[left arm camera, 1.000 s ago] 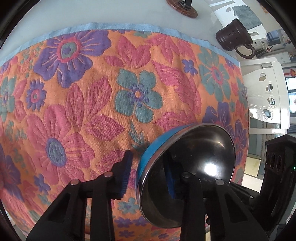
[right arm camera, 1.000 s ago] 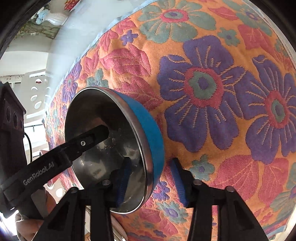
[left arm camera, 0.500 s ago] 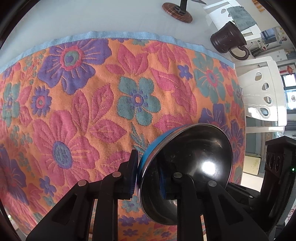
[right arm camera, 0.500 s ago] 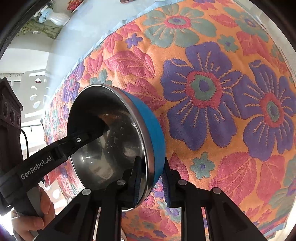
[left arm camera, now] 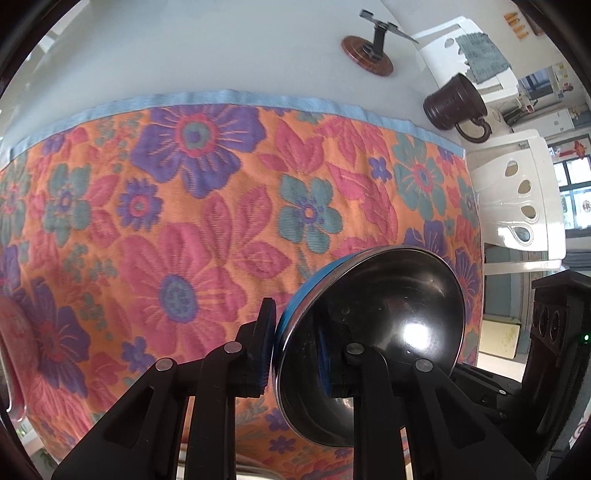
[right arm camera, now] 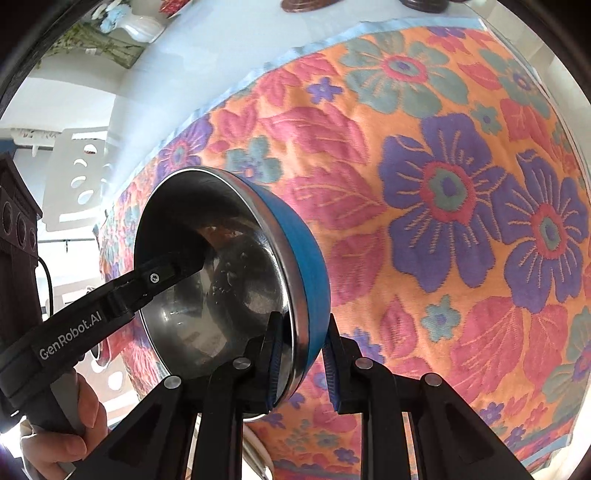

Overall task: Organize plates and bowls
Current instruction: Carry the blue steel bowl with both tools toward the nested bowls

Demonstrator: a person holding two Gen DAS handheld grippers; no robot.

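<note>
A bowl (left arm camera: pixel 373 325), blue outside and shiny steel inside, hangs tilted above the flowered cloth (left arm camera: pixel 184 229). My left gripper (left arm camera: pixel 295 350) is shut on its rim, one pad on the blue outside and one inside the steel. In the right wrist view the same bowl (right arm camera: pixel 229 280) fills the left half, and my right gripper (right arm camera: pixel 303 360) is shut on the opposite side of the rim. There the left gripper's finger (right arm camera: pixel 155 277) reaches into the bowl from the lower left, held by a hand (right arm camera: pixel 62 435).
The cloth covers a white table (left arm camera: pixel 221 48). A dark mug (left arm camera: pixel 452 105) and a round brown stand (left arm camera: pixel 367 55) stand beyond the cloth's blue hem. White chairs (left arm camera: pixel 517 199) are at the right. A pale dish rim (right arm camera: pixel 258 458) shows under the right gripper. A white vase (right arm camera: pixel 140 26) stands far left.
Both grippers closed from open onto the bowl's rim. The bowl has since come up off the cloth, and more of the table shows beyond it.
</note>
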